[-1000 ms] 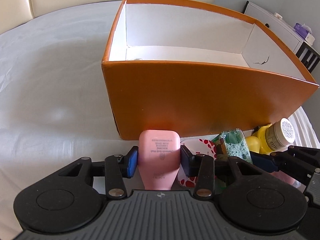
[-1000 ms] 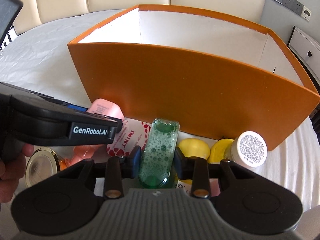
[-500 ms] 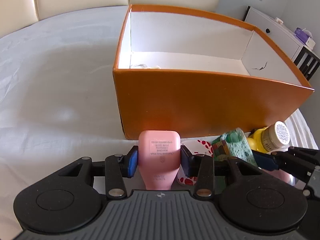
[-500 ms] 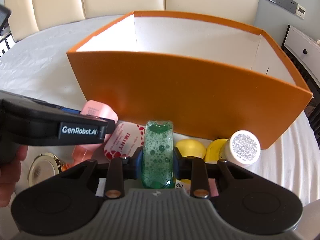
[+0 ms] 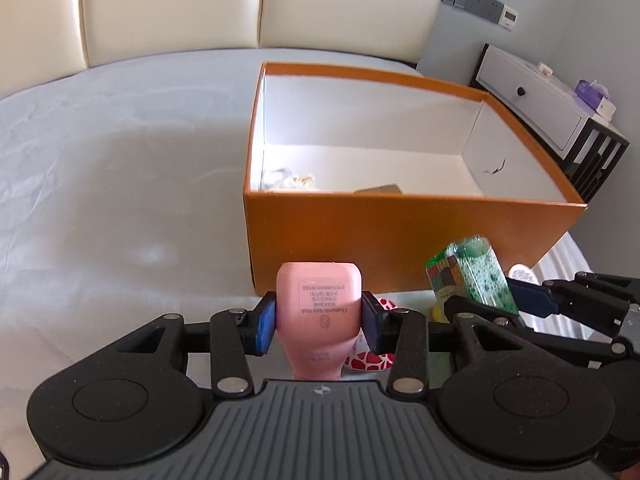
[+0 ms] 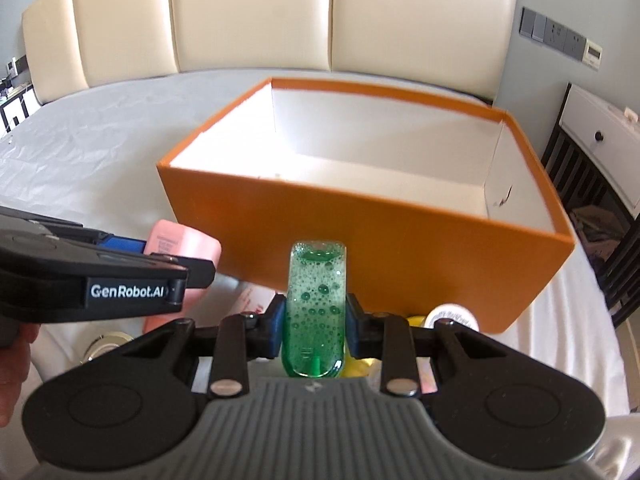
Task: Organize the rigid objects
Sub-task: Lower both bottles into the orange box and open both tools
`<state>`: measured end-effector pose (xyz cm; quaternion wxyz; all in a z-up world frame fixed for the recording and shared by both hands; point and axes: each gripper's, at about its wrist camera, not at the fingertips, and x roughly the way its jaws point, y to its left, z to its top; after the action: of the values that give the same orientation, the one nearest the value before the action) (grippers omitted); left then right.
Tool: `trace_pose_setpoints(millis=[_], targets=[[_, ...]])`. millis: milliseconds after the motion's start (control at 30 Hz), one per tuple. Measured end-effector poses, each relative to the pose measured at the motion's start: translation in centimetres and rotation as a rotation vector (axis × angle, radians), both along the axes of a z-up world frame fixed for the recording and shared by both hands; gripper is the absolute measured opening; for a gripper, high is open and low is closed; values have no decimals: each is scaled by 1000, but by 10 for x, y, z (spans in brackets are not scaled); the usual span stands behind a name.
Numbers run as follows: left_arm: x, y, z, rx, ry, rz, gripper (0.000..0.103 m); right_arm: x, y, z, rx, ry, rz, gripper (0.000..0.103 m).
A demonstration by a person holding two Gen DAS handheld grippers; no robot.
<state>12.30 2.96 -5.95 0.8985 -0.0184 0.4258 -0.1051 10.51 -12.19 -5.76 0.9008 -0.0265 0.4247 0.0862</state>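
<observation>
You hold 2 bottles clamped: left gripper (image 5: 319,317) the pink body wash bottle (image 5: 319,312), right gripper (image 6: 315,320) the green bottle (image 6: 316,304); next, carry both over the orange box (image 6: 400,240) rim.

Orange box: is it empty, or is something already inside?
Not empty. In the left wrist view the orange box holds a few small items on its floor by the near wall; what they are is unclear.

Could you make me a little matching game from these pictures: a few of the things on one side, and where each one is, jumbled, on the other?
Things:
1. pink bottle
2. green bottle
3. orange box
4. white-capped jar

Places:
A. standing open on the white tablecloth
B. clamped in the left tongs
C. on the cloth by the box's near wall
D. clamped in the right tongs

Pairs: 1-B, 2-D, 3-A, 4-C
</observation>
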Motion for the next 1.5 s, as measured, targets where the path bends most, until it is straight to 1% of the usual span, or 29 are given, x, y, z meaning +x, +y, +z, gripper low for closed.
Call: trace_pose_setpoints(millis=[200, 467, 600, 700, 833, 867, 967, 1033, 1133, 1200, 1367, 1500], targets=[[-5, 0, 26, -19, -66, 5, 49, -3, -7, 28, 13, -73, -2, 29], [-1, -2, 61, -54, -142, 9, 49, 2, -16, 68, 39, -164, 5, 29], [10, -5, 77, -77, -172, 3, 49, 17, -22, 86, 58, -196, 1, 29], [24, -8, 86, -97, -187, -4, 49, 30, -26, 95, 50, -223, 0, 29], [51, -13, 93, -136, -179, -29, 49, 52, -32, 101, 52, -232, -8, 29], [58, -15, 93, -135, -174, -34, 49, 58, -33, 101, 53, -230, -11, 29], [84, -22, 89, -106, -161, -47, 49, 78, -36, 94, 61, -204, -18, 29], [101, -24, 82, -104, -143, -50, 49, 92, -38, 86, 79, -169, -29, 29], [122, -21, 66, -95, -93, -46, 49, 114, -40, 70, 85, -114, -45, 29], [134, -23, 54, -74, -64, -46, 49, 129, -40, 58, 84, -79, -51, 29], [153, -29, 32, -35, -25, -77, 49, 163, -44, 28, 122, 47, -72, 29], [163, -33, 17, 5, -2, -100, 49, 182, -45, 12, 112, 104, -87, 29]])
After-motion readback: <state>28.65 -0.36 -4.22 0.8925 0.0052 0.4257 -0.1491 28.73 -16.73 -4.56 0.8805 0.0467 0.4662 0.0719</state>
